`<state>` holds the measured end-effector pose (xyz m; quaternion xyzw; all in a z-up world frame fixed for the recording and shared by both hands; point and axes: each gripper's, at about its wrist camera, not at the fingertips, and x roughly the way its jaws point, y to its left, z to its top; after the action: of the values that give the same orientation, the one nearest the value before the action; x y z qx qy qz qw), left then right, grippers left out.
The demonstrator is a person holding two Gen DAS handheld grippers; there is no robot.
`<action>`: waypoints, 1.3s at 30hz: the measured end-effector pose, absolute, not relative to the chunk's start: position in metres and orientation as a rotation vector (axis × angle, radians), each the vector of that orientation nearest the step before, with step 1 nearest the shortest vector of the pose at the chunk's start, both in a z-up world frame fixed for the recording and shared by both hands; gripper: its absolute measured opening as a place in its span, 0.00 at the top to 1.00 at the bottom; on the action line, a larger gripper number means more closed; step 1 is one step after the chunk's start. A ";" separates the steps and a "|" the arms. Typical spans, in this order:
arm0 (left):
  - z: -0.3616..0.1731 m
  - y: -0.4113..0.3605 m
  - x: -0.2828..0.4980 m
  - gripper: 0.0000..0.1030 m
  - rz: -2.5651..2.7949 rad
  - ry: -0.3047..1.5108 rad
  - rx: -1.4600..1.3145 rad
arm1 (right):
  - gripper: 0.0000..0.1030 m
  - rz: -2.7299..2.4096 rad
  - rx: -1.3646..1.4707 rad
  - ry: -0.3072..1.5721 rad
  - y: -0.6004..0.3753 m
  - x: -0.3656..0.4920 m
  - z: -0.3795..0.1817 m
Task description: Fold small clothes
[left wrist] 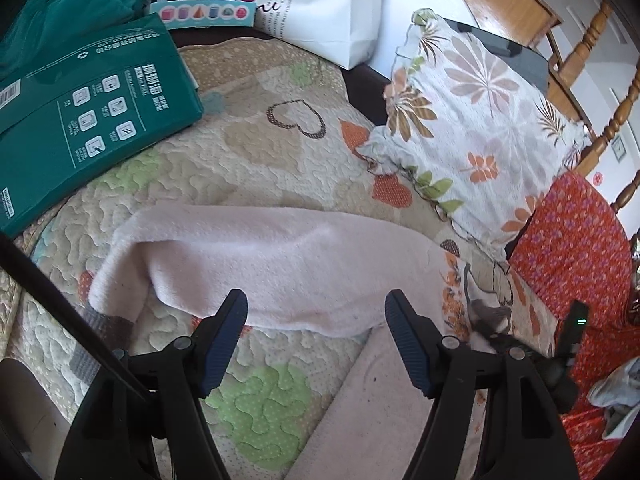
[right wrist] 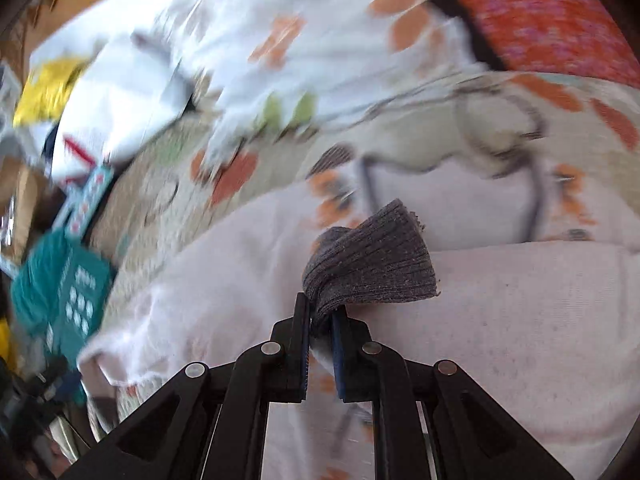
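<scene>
Garment: pale pink fleece garment (left wrist: 272, 264), soft napped pile, lying on the quilt just ahead of the left tongs; long axis is running crosswise to those tongs, left end folded over itself.
Cuff: grey ribbed knit cuff (right wrist: 372, 268), fanning out ahead of the right tongs, pointing away from them.
Left tongs: left gripper (left wrist: 316, 344) is hovering with its ribbed blue pads (left wrist: 226, 344) spread wide, holding nothing.
Right tongs: right gripper (right wrist: 320, 344) is pinching the bunched cuff base, pressed together on it.
Quilt: stitched bedcover (left wrist: 256, 400), cream with green, orange and heart patches.
Beyond the left tongs: leaf-print pillow (left wrist: 476, 120) ahead right; green carton (left wrist: 80, 120) ahead left.
Right-wrist view: blurring with motion.
</scene>
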<state>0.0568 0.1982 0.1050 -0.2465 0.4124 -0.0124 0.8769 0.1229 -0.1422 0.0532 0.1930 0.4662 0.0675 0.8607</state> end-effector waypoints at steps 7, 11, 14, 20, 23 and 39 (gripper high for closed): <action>0.104 0.217 0.058 0.31 0.023 0.851 -0.582 | 0.69 0.270 0.152 1.057 -0.066 0.139 0.026; 0.101 0.223 0.058 0.30 0.043 0.856 -0.604 | 0.68 0.418 0.176 1.100 -0.045 0.132 0.022; 0.101 0.227 0.059 0.30 0.055 0.856 -0.607 | 0.67 0.409 0.164 1.095 -0.047 0.123 0.025; 0.112 0.261 0.052 0.30 0.148 0.798 -0.635 | 0.65 0.394 0.180 1.072 -0.064 0.100 0.041; 0.119 0.291 0.039 0.30 0.255 0.750 -0.657 | 0.65 0.443 0.168 1.061 -0.052 0.091 0.053; 0.142 0.395 -0.043 0.26 0.661 0.513 -0.737 | 0.57 0.846 0.105 1.084 0.151 0.061 0.048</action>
<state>-0.0434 0.3949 0.1416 -0.3499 0.2433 0.3136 0.8485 0.0610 0.1508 0.0480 0.0485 0.5001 0.3904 0.7715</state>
